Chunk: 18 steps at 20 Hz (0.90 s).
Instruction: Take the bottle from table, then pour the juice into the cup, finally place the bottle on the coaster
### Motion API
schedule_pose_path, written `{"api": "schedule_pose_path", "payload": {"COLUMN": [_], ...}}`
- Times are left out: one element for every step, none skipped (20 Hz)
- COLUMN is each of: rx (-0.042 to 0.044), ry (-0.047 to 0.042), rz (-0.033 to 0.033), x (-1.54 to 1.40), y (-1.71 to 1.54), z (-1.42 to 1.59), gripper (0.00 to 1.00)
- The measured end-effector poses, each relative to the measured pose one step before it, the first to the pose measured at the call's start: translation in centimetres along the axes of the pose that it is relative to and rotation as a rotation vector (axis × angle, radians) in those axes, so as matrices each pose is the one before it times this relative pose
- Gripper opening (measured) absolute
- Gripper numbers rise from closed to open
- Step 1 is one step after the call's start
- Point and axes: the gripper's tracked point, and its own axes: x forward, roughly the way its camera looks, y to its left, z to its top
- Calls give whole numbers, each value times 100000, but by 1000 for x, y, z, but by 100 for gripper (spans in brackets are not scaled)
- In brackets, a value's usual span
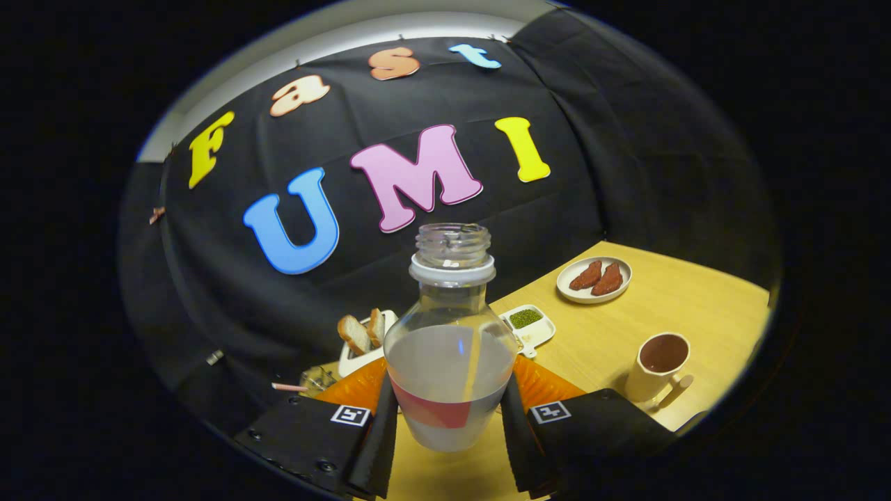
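- Clear plastic bottle (451,348), uncapped, with a white neck ring, a red band of label and pale cloudy juice filling its lower part, stands upright between the two black fingers; the open mouth points up, which keeps the juice in while it is carried.
- Both fingers of the hand-held gripper (451,417) press on the bottle's flanks low down, near the label, so the gripper is closed on it; a grip this low leaves the neck free for tipping later.
- Whether the bottle's base rests on the light wooden table (696,313) or is just lifted off it I cannot tell.
- Cream ceramic mug with a wooden handle (658,365), its inside dark brown, stands to the right of the fingers, near the table's right edge; my guess is that this is the cup to pour into, and the bottle is not yet over it.
- Orange ribbed round mat (543,383), likely the coaster, lies on the table right behind the bottle and fingers, partly hidden by them.
- Beyond the bottle sit a small white dish of green bits (529,321), a white tray with bread slices (362,334), and, toward the far edge, a round white plate with two reddish pieces (594,278).
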Motion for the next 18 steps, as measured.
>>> {"api": "schedule_pose_path", "payload": {"rx": [-4937,-4793,-5197,-5391,-6086,-5891,-5348,-4008,-2618,-1119,406,1150,486,-15,601,793,284,404], "ry": [1179,-289,-1307,-1382,-1891,-1596,-1443,-1027,-586,465,1356,1701,1708,1353,1877,1272,86,91], "rz": [2032,570,-1310,-2793,-2573,-1335,-2181,-2452,-2271,-1464,-542,306,-167,191,901,832,-278,40], "x": [904,995,949,1155,848,989,964,795,968,1030,1008,958,865,698,533,491,227,463], "y": [811,529,-233,-1112,-755,-523,-665,-572,-422,-271,143,308,235,-85,159,56,-229,-168], "z": [-933,-602,-342,-347,-183,-421,-480,-612,-519,-523,-887,-1002,-819,-527,-701,-726,-189,-74], "gripper": [68,68,68,68,68,68,68,68,68,69,69,69,69,70,70,70,70,70]}}
